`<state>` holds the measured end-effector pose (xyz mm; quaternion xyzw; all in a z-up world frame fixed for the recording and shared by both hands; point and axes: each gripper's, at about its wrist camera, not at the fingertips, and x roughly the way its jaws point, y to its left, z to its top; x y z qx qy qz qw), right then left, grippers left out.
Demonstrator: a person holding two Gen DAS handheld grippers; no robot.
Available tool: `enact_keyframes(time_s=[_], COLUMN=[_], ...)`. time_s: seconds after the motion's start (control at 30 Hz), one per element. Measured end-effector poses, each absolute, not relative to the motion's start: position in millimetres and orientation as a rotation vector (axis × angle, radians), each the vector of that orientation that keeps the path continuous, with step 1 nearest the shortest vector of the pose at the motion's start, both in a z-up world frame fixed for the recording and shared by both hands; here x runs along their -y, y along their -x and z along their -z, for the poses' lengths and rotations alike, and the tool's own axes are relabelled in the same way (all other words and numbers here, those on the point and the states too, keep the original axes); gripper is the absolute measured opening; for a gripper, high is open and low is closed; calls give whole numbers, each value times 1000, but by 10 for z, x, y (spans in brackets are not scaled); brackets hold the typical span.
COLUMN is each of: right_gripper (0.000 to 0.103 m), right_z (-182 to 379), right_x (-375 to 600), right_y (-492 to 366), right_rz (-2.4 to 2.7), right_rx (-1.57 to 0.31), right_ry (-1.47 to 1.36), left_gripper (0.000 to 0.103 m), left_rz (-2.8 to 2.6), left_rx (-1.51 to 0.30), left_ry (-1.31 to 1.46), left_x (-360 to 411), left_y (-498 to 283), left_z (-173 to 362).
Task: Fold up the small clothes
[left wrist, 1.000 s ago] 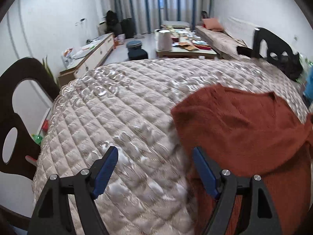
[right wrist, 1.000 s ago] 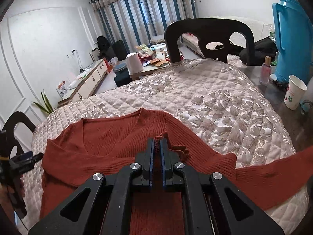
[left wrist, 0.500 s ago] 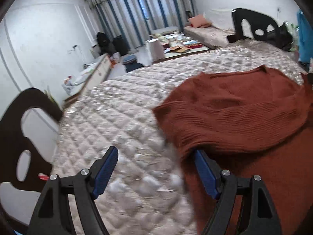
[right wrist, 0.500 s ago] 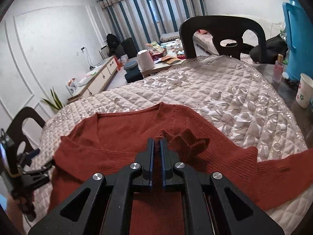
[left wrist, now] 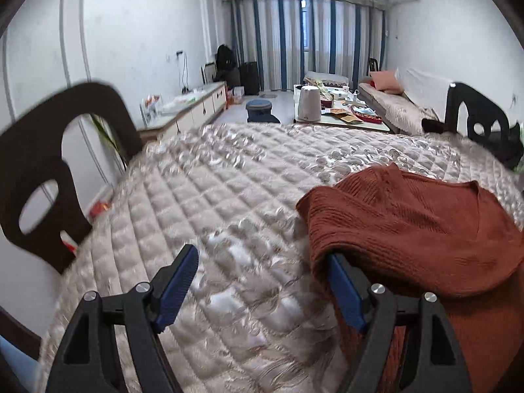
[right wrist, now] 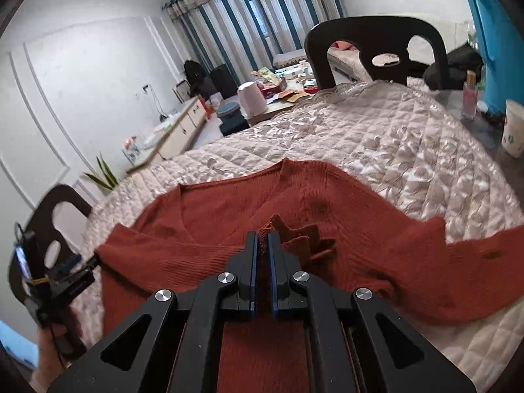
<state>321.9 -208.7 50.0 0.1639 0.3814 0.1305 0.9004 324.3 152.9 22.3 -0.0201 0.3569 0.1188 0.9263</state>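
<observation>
A rust-red knitted sweater (right wrist: 213, 216) lies spread on the quilted beige cover (right wrist: 393, 137), neckline away from me and one sleeve trailing off to the right. My right gripper (right wrist: 262, 242) is shut on a raised pinch of its knit near the middle, with a ruffled fold just to the right of the fingers. My left gripper (left wrist: 262, 278) stands open at the sweater's (left wrist: 409, 229) left shoulder edge. That edge drapes over the tip of its right finger (left wrist: 344, 291); its left finger is over bare quilt. In the right wrist view the left gripper (right wrist: 83, 263) shows at the far left.
Dark chairs stand at the table's left (left wrist: 49, 150) and far right (left wrist: 475, 118), another behind the cover (right wrist: 376, 39). A blue thermos (right wrist: 497, 49), a small bottle (right wrist: 470, 95) and a paper cup (right wrist: 514, 131) stand at the right edge. Bare quilt (left wrist: 213, 196) stretches left of the sweater.
My left gripper swung and shifted toward the sweater's left shoulder, whose edge now covers its right fingertip. The right gripper keeps its pinch, and the knit beside it has bunched more.
</observation>
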Motion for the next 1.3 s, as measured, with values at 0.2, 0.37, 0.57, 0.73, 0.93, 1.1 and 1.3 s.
enact_keyframes(time_s=[0.2,0.37,0.57,0.73,0.93,1.1,1.3], right_gripper=[6,6,6,10,26,26,3], right_z=[-259,-195,-553,-416,-186,-64,-82], right_x=[2112,2236,2348,2316,2305,2044,1951], right_y=[-3219,-3216,-3250,-3321,-3421,-3472,-3502], right_rz=[-200,-168,-183,-238,-213,-209,-160], right_rx=[-878,-909,-783,-863,-923,-962,-942], right_ry=[-297,-292,-317,-251,-230,-150,-115], left_gripper=[82,82,82,82,81,82,82], left_rz=[-231,-210,-212,-195,-202,-156,-56], left_rx=[-822,-868,-879,-876,-793,-751,-796], left_ry=[99,85,72,54,127,107,112], left_x=[-1603,-1585,-1564,-1617,-1881,-1748,-1468], left_y=[-3280,-3257,-3245,-3132,-2904,-3072,-3545], left_z=[-78,-9,-7,-104,-457,-616,-439])
